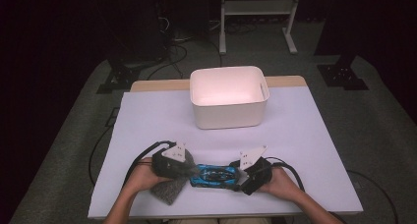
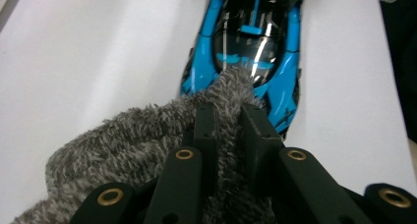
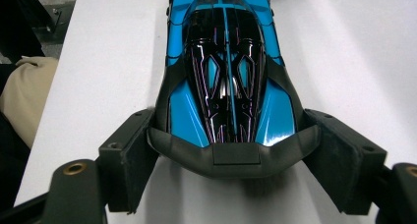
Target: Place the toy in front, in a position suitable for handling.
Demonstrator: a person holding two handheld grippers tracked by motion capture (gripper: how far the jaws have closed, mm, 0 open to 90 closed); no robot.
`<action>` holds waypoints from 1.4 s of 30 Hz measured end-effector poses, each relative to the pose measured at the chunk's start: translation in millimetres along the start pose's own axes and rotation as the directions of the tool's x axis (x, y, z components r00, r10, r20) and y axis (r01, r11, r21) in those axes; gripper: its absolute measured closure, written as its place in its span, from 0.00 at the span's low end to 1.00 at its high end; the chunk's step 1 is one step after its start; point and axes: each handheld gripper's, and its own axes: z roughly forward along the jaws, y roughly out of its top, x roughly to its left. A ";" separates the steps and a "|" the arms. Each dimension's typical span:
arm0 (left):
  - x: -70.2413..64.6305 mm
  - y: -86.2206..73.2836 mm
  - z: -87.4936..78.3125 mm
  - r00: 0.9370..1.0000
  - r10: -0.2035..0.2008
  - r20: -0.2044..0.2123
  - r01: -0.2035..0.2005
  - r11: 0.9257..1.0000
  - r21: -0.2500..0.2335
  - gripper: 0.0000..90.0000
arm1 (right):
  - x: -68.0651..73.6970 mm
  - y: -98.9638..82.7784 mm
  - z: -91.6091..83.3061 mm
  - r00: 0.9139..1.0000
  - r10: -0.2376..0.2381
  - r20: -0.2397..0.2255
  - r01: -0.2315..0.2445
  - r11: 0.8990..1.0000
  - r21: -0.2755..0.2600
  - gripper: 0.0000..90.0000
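Toy car (image 1: 215, 176): glossy blue body, black canopy with thin purple lines, black end bumper; lying lengthwise along the desk's (image 1: 305, 135) near edge, about midway between its two near corners.
Grey cloth (image 2: 123, 150): fluffy, bunched, one end draped onto the car's blue-and-black top.
Left hand-held gripper (image 2: 227, 117): clenched tight on the grey cloth, fabric squeezed between the two black jaws.
Right hand-held gripper (image 3: 231, 157): spread wide, pads pressed to either side of the car's black bumper, grasping the toy car.
White bin (image 1: 228, 97): standing toward the desk's far edge, nothing visible inside.
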 end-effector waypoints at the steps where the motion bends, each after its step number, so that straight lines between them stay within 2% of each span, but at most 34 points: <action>1: -1.2 0.7 0.7 1.000 0.005 0.003 -0.005 1.000 -0.007 0.87 | -0.3 -0.2 -0.1 1.000 -0.003 0.000 0.003 1.000 0.000 0.25; 3: -2.2 1.6 0.9 1.000 0.006 0.010 -0.006 1.000 -0.010 0.87 | 0.1 -0.2 -0.3 1.000 0.003 0.000 -0.003 1.000 0.001 0.25; 4: -4.8 4.0 1.8 0.999 0.019 0.028 -0.018 1.000 -0.023 0.87 | 0.1 -0.2 -0.3 1.000 0.003 0.000 -0.003 1.000 0.001 0.25; 7: -9.1 8.6 4.1 0.998 0.039 0.049 -0.037 0.999 -0.032 0.87 | 0.0 -0.2 0.0 1.000 0.002 -0.001 -0.002 1.000 -0.001 0.25; 12: -13.9 16.2 7.9 0.996 0.067 0.062 -0.065 0.997 -0.036 0.87 | 0.0 -0.2 -0.1 1.000 -0.005 0.002 0.005 1.000 0.000 0.25; 17: -12.8 10.5 4.8 0.997 0.056 0.050 -0.054 0.998 -0.025 0.87 | 0.1 -0.2 0.0 1.000 -0.005 0.003 0.005 1.000 0.000 0.25; 21: -11.0 -1.1 -0.1 0.999 0.036 0.037 -0.036 0.999 -0.013 0.87 | 0.1 -0.2 -0.1 1.000 -0.006 0.003 0.006 1.000 0.000 0.25; 22: -9.6 -6.9 -2.0 0.999 0.020 0.031 -0.020 1.000 -0.014 0.87 | 0.1 -0.2 -0.1 1.000 -0.005 0.003 0.005 1.000 0.000 0.26; 27: -5.8 -11.1 -3.3 1.000 0.007 0.026 -0.006 1.000 -0.019 0.87 | 0.1 -0.1 0.0 1.000 -0.004 0.003 0.004 1.000 0.000 0.26; 33: 1.1 0.4 -0.4 1.000 0.001 0.015 -0.001 1.000 -0.031 0.87 | 0.0 -0.1 0.5 1.000 0.003 -0.001 -0.003 1.000 -0.004 0.25; 42: 11.1 25.3 14.3 0.999 0.022 0.035 -0.021 0.999 -0.036 0.87 | -0.2 0.0 1.0 1.000 0.002 -0.002 -0.002 1.000 -0.007 0.26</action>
